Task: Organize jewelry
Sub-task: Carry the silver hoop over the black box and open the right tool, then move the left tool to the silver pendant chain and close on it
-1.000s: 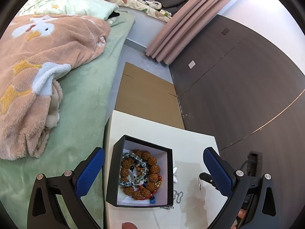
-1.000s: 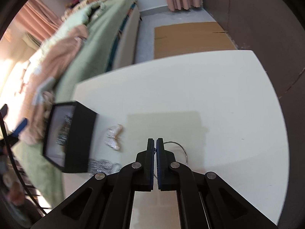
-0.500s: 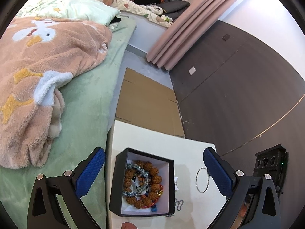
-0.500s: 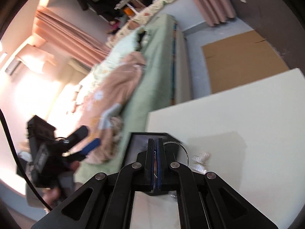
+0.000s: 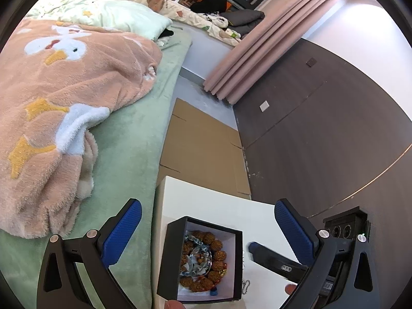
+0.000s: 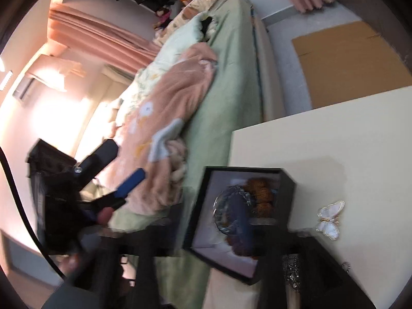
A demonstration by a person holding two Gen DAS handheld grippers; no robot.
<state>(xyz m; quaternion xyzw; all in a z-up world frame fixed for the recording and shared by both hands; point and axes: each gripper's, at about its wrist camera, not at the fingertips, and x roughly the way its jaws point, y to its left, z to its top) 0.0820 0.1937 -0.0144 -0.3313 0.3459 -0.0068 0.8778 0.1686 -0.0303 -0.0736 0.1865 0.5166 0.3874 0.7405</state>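
Observation:
A black jewelry box (image 5: 200,262) with a white lining stands on the white table (image 5: 206,203) and holds brown bead bracelets (image 5: 216,247) and a clear bangle (image 5: 198,260). My left gripper (image 5: 206,221) is open and hovers above the box. My right gripper shows in the left wrist view (image 5: 267,253) beside the box's right wall. In the right wrist view the image is blurred; its fingers spread wide at the bottom around the box (image 6: 239,221), with the bangle (image 6: 231,211) lying inside. A white butterfly clip (image 6: 329,219) lies right of the box.
A green bed with a pink blanket (image 5: 64,103) runs along the table's left side. Flat cardboard (image 5: 203,149) lies on the floor beyond the table. A small chain (image 5: 246,284) and a rhinestone piece (image 6: 292,273) lie near the box. The left gripper also shows in the right wrist view (image 6: 116,175).
My right gripper carried the silver ring from the table to the box and opened, and the ring now lies in the box. The left gripper drew back slightly.

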